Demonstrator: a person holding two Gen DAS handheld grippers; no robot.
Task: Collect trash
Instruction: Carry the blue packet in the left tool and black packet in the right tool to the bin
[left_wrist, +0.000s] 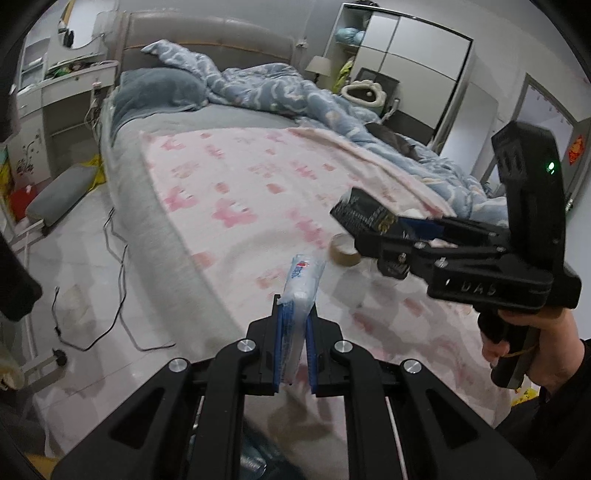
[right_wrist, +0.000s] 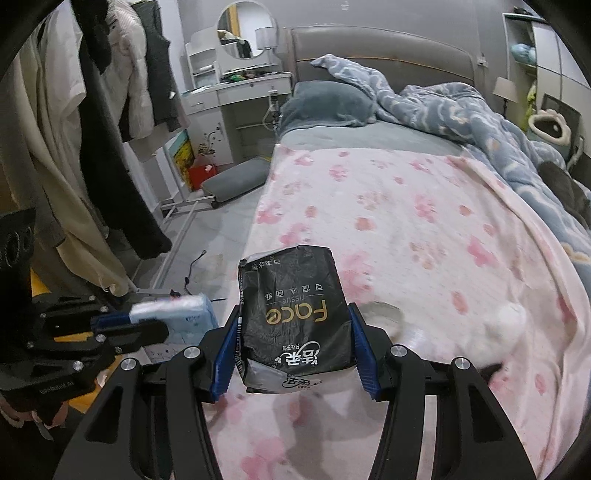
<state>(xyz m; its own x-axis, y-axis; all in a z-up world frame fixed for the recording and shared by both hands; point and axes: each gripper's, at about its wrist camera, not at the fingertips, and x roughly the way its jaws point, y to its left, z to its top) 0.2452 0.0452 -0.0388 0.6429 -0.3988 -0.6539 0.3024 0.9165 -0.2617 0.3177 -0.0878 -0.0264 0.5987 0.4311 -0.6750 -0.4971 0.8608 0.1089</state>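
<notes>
Left tongs (left_wrist: 295, 325): blue pads clamped on a slim clear-and-white plastic tissue packet (left_wrist: 301, 284), held upright on its narrow edge above the near side of the bed. The same packet shows in the right wrist view at 9 o'clock (right_wrist: 173, 314), blurred.

Right tongs (right_wrist: 293, 354): clamped on a black crinkled plastic tissue pack with gold "Face" lettering (right_wrist: 295, 321), print upside down to the camera. Seen from the left wrist view, these tongs (left_wrist: 373, 221) reach in from 3 o'clock, with the black pack (left_wrist: 360, 212) at their tip, raised off the bed.

Pink paw-print blanket (left_wrist: 258, 192) covers the bed. On it, a brown tape roll (left_wrist: 345, 249) lies flat, just under the right tongs. A rumpled blue quilt (left_wrist: 277, 88) sits at 1 o'clock. Black cables (left_wrist: 110, 295) trail on the floor at 9 o'clock.
</notes>
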